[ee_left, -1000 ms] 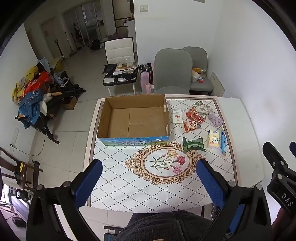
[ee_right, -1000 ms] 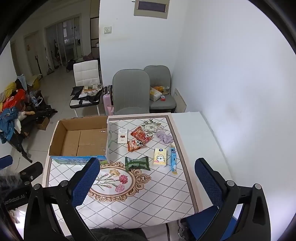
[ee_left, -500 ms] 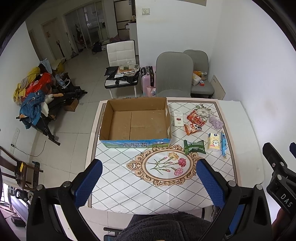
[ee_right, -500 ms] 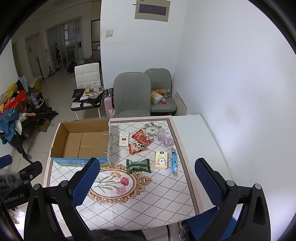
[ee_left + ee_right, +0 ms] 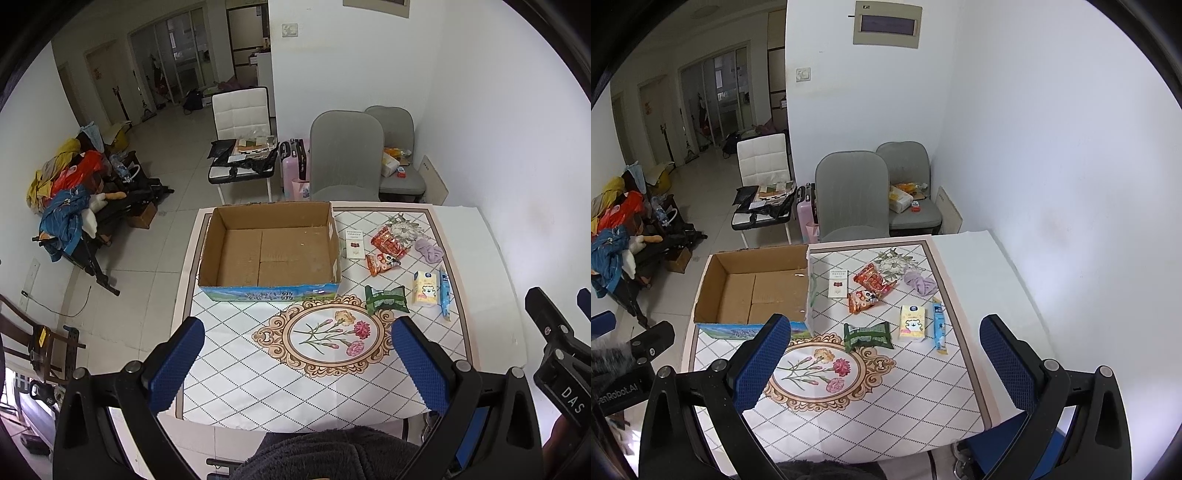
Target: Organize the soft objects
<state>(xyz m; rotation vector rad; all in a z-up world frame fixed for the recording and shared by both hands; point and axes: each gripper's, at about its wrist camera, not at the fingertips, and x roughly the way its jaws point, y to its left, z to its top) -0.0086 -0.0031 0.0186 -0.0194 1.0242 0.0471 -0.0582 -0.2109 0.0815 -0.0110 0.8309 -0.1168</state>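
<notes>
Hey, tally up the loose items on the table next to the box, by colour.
Red snack bags: 2
White carton: 1
Silver floral bag: 1
Purple cloth: 1
Green pack: 1
Yellow tissue pack: 1
Blue tube: 1
Total: 8

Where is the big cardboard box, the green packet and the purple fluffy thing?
cardboard box (image 5: 280,254), left wrist view, on its bare inside floor.
green packet (image 5: 867,335), right wrist view, on the middle of its wrapper.
purple fluffy thing (image 5: 921,282), right wrist view, on the middle of its soft bundle.
</notes>
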